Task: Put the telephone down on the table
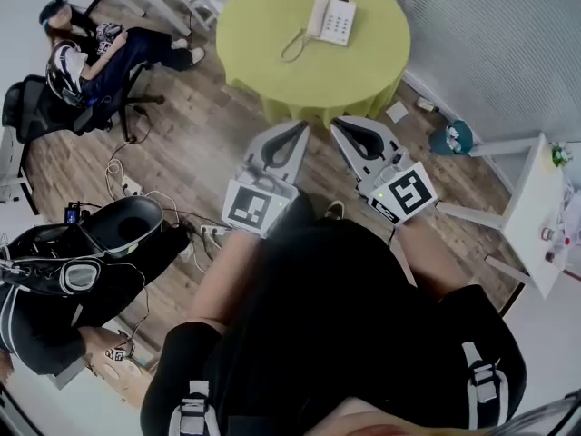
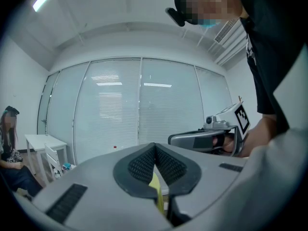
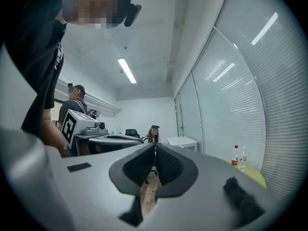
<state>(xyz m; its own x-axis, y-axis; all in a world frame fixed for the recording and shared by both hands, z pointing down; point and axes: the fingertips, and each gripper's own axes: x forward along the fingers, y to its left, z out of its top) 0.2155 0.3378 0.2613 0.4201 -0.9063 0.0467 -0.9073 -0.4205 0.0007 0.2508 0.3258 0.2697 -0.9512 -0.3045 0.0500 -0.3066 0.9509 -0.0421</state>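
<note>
**Both claws closed and empty, telephone on the green table**

Head view: Looking steeply down, a person in black holds two grey claws close to the body, above a wooden floor (image 1: 209, 134). The left gripper (image 1: 296, 131) and the right gripper (image 1: 344, 127) point side by side toward a round green table (image 1: 272, 44). Both sets of jaws are pressed together with nothing in them. A white telephone (image 1: 332, 18) sits on that table, its handset on the cradle and a cord curling off to its left, well apart from both claws. A seated person (image 1: 95, 57) is at upper left, and a white side table (image 1: 531, 212) stands at right.

Left gripper view: The left gripper (image 2: 155, 147) has its dark ribbed pads meeting at the tip, holding nothing. The right gripper (image 2: 204, 138) shows beside it, held in a hand. Behind are tall windows with white blinds (image 2: 120, 109).

Right gripper view: The right gripper (image 3: 155, 147) is closed tight and empty. The left gripper (image 3: 108, 139) shows at left. A bottle (image 3: 235, 156) stands on the green table's edge (image 3: 254, 176) at right.
</note>
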